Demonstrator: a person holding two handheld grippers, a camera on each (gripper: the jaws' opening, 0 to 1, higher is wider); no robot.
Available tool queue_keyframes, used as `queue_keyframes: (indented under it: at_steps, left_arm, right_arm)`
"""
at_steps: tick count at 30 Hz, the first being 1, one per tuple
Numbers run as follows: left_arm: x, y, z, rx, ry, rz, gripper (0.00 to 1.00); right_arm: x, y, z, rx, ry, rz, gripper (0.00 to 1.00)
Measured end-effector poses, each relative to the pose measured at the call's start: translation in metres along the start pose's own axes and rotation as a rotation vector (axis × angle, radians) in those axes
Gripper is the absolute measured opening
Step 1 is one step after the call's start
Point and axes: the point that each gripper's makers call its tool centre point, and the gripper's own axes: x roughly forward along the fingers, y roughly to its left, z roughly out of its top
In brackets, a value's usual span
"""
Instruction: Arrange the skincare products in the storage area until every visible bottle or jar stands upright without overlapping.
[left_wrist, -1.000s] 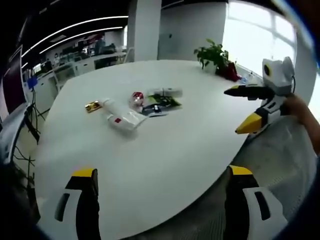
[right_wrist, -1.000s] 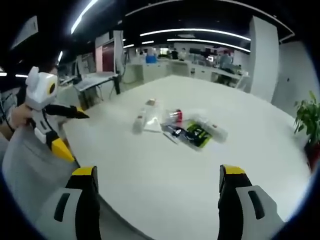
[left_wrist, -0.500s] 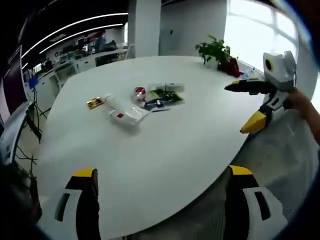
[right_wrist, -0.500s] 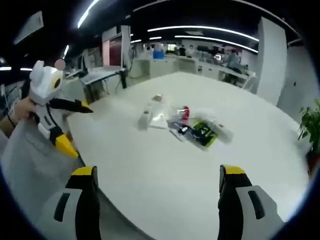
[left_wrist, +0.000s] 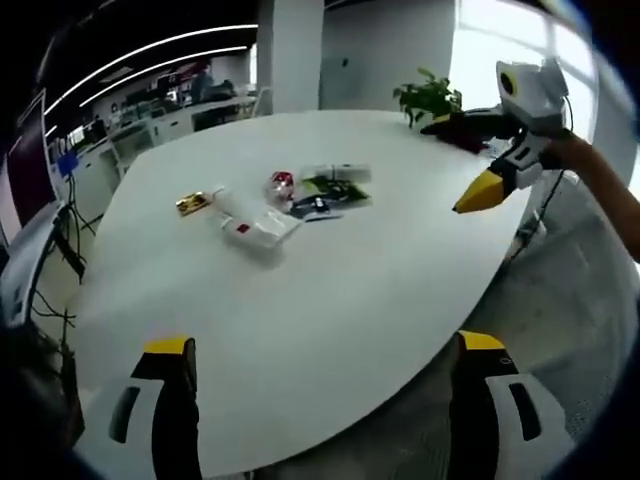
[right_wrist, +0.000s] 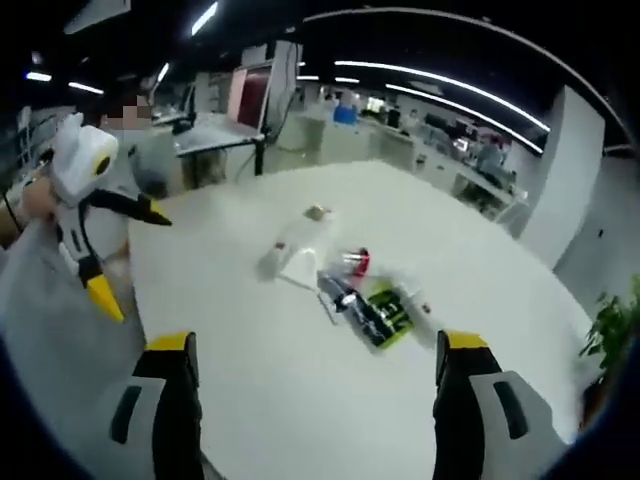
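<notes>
We have both sets of fingers spread wide and empty. The left gripper (left_wrist: 318, 400) hangs at the near edge of the worktop (left_wrist: 330, 290), and the right gripper (right_wrist: 315, 395) does the same from the other side, with nothing between either pair.

In the left gripper view the right gripper comes in from the right, above the worktop edge, gaping too. In the right gripper view the left gripper (right_wrist: 105, 255) shows at the left, likewise parted.

All the products lie in one cluster in the middle of the worktop, well apart from both grippers. Taking the red-capped jar (left_wrist: 279, 184) as our mark: a white tube (left_wrist: 250, 222) lies flat just beside it on the near side, a gold item (left_wrist: 194, 202) sits past the tube's far end, and a green packet (left_wrist: 335, 187) and a white bottle (left_wrist: 336, 173) lie on the jar's other side.

We judge this the approach: nothing stands upright, so no sorting is done. Next we must reach in to the cluster and pick one lying piece to lift clear.

Hard to read: the pieces are small and blurred, several overlap, and we cannot tell which are bottles and which are sachets.
</notes>
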Motion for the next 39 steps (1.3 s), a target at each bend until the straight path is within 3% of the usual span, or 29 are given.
queue_keyframes:
  at_steps: [13, 20, 31, 39]
  left_arm:
    - [0.000, 0.004, 0.000, -0.020, -0.002, 0.009, 0.99]
    - [0.000, 0.004, -0.001, -0.028, 0.006, 0.011, 0.99]
    - [0.001, 0.007, -0.003, -0.045, 0.010, 0.012, 0.99]
    - [0.001, 0.008, -0.004, -0.040, 0.019, 0.020, 0.99]
  right_arm:
    - [0.040, -0.038, 0.028, -0.212, 0.039, 0.036, 0.87]
    - [0.067, -0.043, 0.034, -0.272, 0.074, 0.085, 0.82]
    - [0.099, -0.055, 0.045, -0.359, 0.107, 0.155, 0.67]
    - [0.126, -0.068, 0.039, -0.395, 0.167, 0.194, 0.66]
